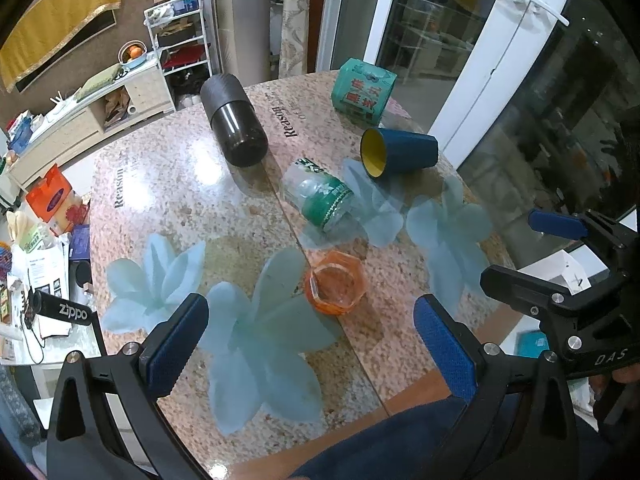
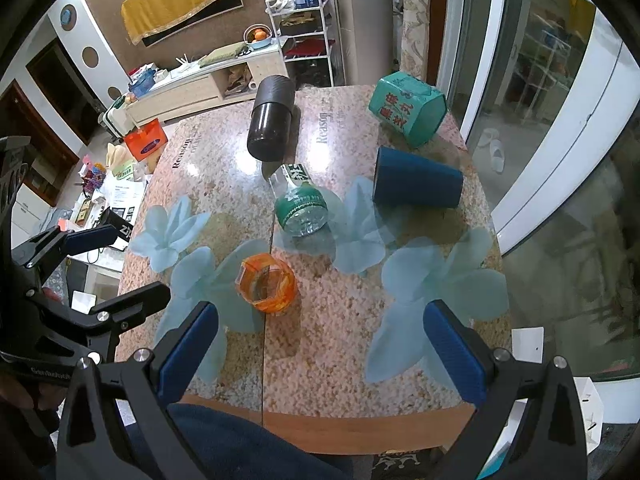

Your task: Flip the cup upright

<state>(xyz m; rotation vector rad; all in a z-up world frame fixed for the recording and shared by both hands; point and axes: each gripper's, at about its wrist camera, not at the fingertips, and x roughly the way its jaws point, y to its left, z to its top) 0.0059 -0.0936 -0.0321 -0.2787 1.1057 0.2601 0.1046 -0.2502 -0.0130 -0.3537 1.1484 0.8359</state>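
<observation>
Both tools, left tool point(image 1: 314, 346) and right tool point(image 2: 322, 350), gape wide, holding nothing; blue cup point(image 2: 416, 186) lies sideways ahead on desk point(image 2: 340, 344)

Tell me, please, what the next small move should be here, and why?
Probably reach the right gripper forward toward the blue cup. It lies on its side on the table, yellow inside showing; both grippers are open and empty, and the cup sits on the right side.
</observation>
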